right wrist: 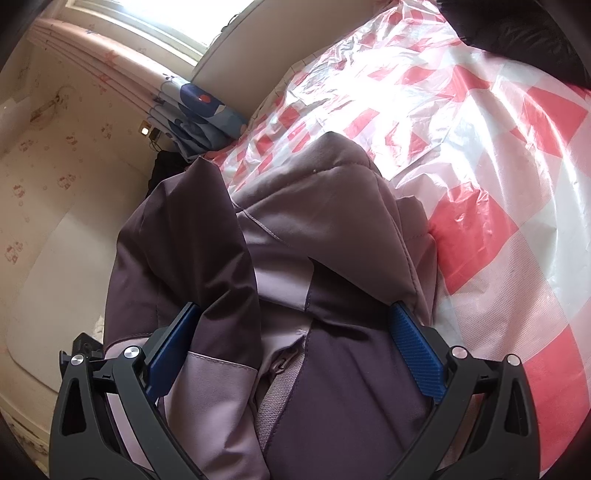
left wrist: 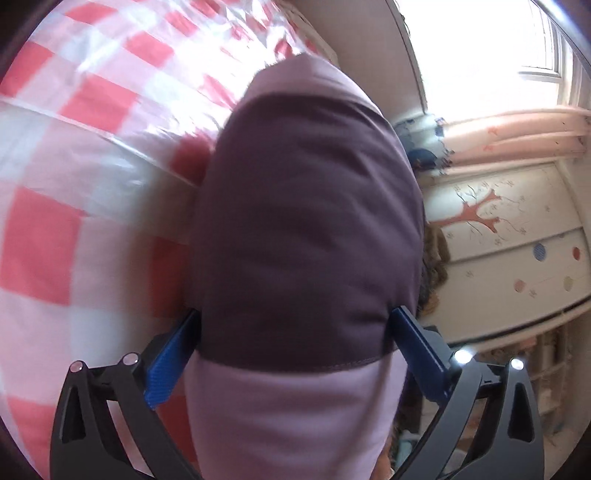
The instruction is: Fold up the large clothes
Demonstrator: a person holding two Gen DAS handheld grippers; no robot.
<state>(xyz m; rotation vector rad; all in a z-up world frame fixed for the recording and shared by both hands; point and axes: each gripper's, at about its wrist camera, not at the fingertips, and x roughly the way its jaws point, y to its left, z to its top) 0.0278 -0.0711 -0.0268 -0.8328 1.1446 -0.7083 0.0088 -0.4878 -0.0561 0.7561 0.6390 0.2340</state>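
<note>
A padded jacket in dark plum and pale lilac (right wrist: 332, 221) lies bunched on a bed under a red-and-white checked plastic sheet (right wrist: 498, 184). Its hood and zip face the right wrist camera. My right gripper (right wrist: 294, 305) stands open low over the jacket, its blue fingers (right wrist: 413, 350) on either side of the jacket's middle. In the left wrist view a thick padded part of the jacket (left wrist: 306, 221) fills the gap between the wide-spread blue fingers (left wrist: 173, 362) of my left gripper (left wrist: 297, 312), and its sides brush them. The picture is blurred and tilted, and the checked sheet (left wrist: 92, 147) lies to the left.
A bright window (left wrist: 498, 44) and pink curtains (left wrist: 517, 133) are at the right, above a wardrobe with a tree picture (left wrist: 498, 240). Blue patterned cloth (right wrist: 199, 107) lies by the headboard (right wrist: 258, 40). A dark furry thing (right wrist: 524, 33) sits at the bed's far right.
</note>
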